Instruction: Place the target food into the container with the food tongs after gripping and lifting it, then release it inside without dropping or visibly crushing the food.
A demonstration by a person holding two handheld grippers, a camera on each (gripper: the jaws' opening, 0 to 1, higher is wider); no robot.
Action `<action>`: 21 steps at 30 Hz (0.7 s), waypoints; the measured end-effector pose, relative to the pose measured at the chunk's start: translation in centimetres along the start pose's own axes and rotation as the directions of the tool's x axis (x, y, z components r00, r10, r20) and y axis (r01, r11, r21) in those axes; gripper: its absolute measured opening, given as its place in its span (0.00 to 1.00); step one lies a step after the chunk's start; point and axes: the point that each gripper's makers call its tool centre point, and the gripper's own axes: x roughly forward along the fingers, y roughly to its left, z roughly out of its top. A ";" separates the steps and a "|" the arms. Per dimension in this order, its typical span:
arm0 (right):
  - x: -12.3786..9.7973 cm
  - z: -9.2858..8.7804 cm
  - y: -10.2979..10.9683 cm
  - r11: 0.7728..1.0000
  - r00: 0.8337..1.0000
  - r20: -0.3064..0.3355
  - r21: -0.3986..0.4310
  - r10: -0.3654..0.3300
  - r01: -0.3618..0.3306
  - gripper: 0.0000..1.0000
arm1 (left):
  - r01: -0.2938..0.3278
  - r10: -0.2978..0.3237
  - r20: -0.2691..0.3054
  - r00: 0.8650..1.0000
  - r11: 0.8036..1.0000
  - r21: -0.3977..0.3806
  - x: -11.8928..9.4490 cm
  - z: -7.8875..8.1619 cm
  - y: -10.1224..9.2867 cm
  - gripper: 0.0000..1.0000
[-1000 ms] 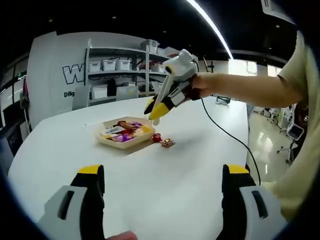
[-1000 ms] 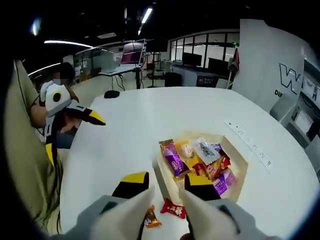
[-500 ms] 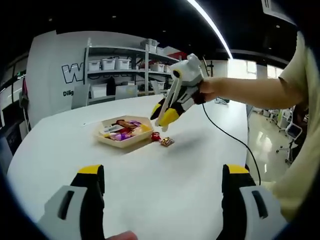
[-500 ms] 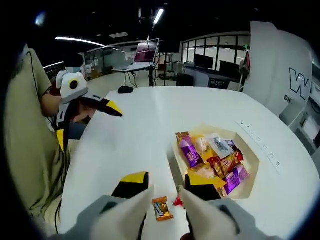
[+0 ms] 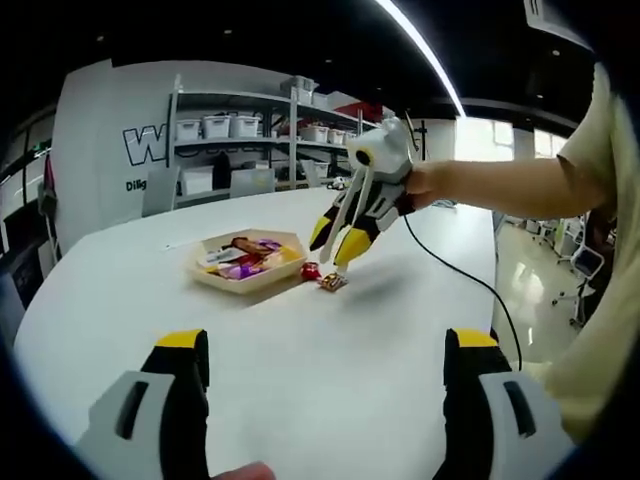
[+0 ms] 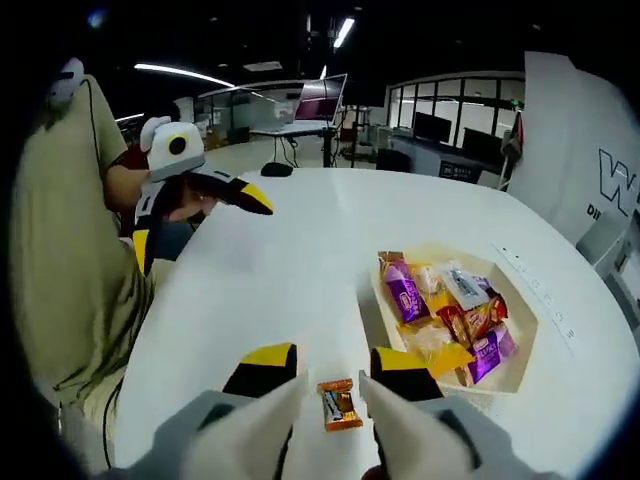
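Right tool: jaws parted, nothing held, poised over orange-wrapped candy lying on bare counter just beside container near long edge. Candy sits between the two jaws, long axis roughly along tool's forward line, so jaws would close across short width. Red candy beside it. Container holds assorted wrapped sweets. Left tool: jaws wide apart, empty, well back near counter edge; right tool nearer target
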 end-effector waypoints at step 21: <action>0.9 -2.2 -0.2 1.000 0.999 -0.028 0.021 0.018 -0.017 0.25 | -0.003 0.003 -0.009 1.000 1.000 -0.002 0.1 -0.3 0.1 0.95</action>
